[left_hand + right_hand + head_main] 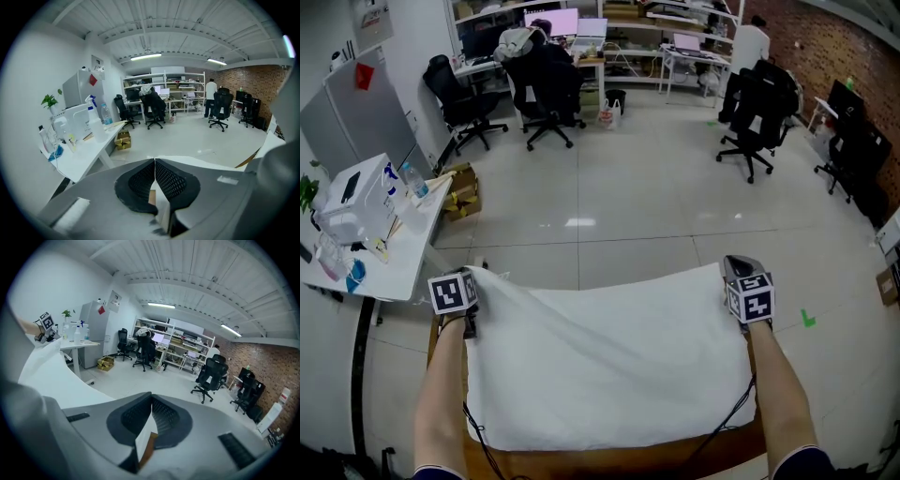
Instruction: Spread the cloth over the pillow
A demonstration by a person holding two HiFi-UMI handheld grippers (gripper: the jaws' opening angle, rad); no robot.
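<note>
As cloth (609,366) drapes, table (581,465) mostly hidden

My grey left gripper (472,274) and right gripper (737,265) each carry a white cube (453,292) with black square markers. Black meshed pads (171,180) line the jaws. Thin black cables (478,433) trail beside my forearms (441,394), with dark sleeves (802,465) above.

A brown wooden table (609,461) carries the white cloth (609,366), leaving only its near edge bare.
</note>
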